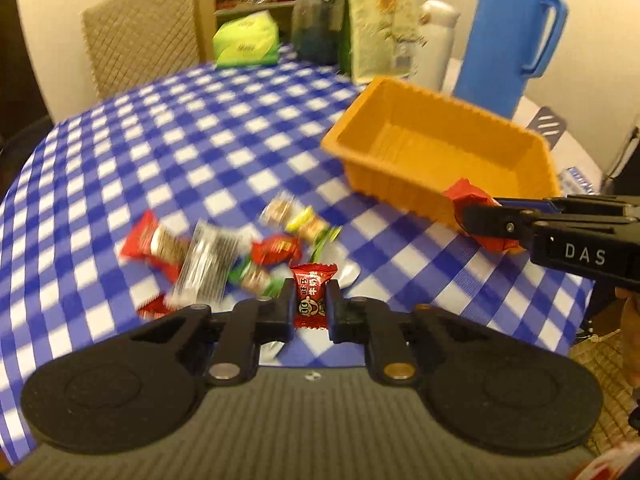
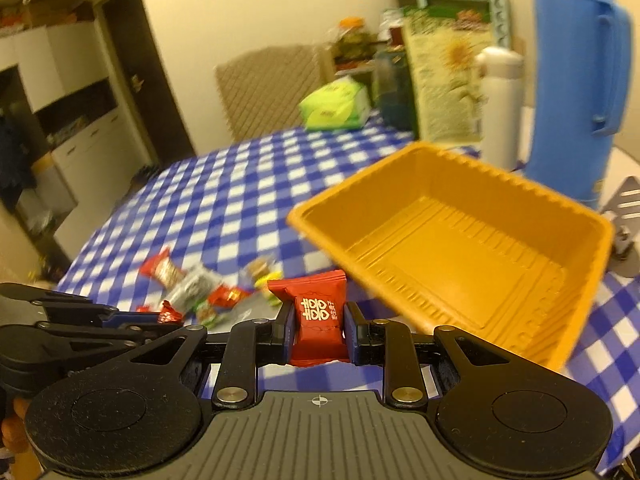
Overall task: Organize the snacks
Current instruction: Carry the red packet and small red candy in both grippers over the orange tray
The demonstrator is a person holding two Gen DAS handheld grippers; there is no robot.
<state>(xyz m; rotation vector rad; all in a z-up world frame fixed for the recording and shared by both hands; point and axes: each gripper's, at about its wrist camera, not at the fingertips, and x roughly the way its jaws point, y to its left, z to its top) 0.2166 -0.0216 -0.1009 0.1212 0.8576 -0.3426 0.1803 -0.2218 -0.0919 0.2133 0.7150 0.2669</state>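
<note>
Blue-and-white checked cloth over a round counter [image 1: 208, 128], cluttered at the far edge: tall blue jug [image 1: 516, 36], white bottle [image 1: 434, 40], green tissue pack [image 1: 246, 40], printed bag [image 1: 380, 20]; woven chair back [image 1: 140, 36] beyond.

Orange tray [image 2: 460, 248] on the right side of the counter, still empty inside, open side up; evidently the place meant for the snacks.

Loose heap of wrapped snacks [image 1: 224, 256] on the cloth to the left of the tray, red, silver and green wrappers mixed, some overlapping. Blurred, so single pieces hard to tell apart.

Left gripper [image 1: 310, 300] closed tight on a small red candy [image 1: 314, 294], pinched across its middle, twisted ends free above and below. Held off the heap, pointed steeply down toward the cloth.

Right gripper [image 2: 318, 320] nearly closed on a red packet [image 2: 316, 316] with white print, clamped at its sides, top edge standing clear of the fingers. Angled down less steeply, just short of the tray's near rim; in the left view, packet against the tray's near wall.

Both pieces gripped by the waist, probably so either can drop cleanly into the tray once the jaws part.
</note>
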